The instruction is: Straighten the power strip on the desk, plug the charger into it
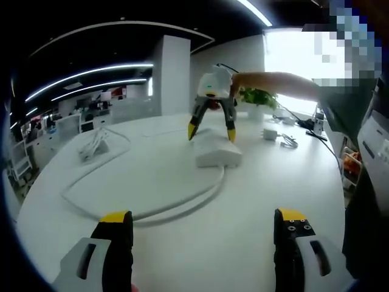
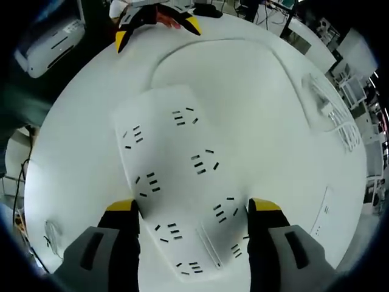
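Right claw (image 2: 191, 210) spread astride white power strip (image 2: 173, 182), long axis running diagonally away, left claw (image 1: 203, 222) spread.

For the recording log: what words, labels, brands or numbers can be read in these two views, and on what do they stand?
None can be read.
Power strip: only dark socket slots, no print shows.
Faint marks on the desk near its edge: too small and blurred to read.
Charger: too small to show any label.
Background office signs: blurred, unreadable.

No legible txt, labels or nos. anywhere in either view.
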{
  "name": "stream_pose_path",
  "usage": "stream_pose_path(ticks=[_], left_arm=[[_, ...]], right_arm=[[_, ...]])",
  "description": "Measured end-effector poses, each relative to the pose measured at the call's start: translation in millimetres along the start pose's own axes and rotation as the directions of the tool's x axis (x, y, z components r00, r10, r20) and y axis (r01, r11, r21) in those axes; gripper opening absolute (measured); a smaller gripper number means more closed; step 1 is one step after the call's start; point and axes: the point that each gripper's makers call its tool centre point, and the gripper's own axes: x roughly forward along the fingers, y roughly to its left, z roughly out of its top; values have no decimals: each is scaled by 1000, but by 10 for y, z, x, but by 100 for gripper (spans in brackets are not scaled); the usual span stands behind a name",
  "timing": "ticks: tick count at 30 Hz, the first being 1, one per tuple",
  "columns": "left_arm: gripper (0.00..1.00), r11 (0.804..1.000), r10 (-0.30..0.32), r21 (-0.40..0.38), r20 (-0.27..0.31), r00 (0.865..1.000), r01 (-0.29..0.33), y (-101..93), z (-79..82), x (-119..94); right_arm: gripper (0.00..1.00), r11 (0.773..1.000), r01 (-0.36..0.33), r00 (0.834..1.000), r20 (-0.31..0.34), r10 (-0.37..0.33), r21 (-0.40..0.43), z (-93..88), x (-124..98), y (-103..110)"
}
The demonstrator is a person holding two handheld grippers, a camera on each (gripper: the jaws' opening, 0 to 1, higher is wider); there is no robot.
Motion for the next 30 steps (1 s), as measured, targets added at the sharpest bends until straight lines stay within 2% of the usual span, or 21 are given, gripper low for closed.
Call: stream_pose_path(ticks=[30], left_arm=[[99, 1000, -19, 22, -4, 1000, 20, -107, 16, 47]], right_arm=[[72, 999, 11, 1000, 16, -11, 30, -41, -7, -6]])
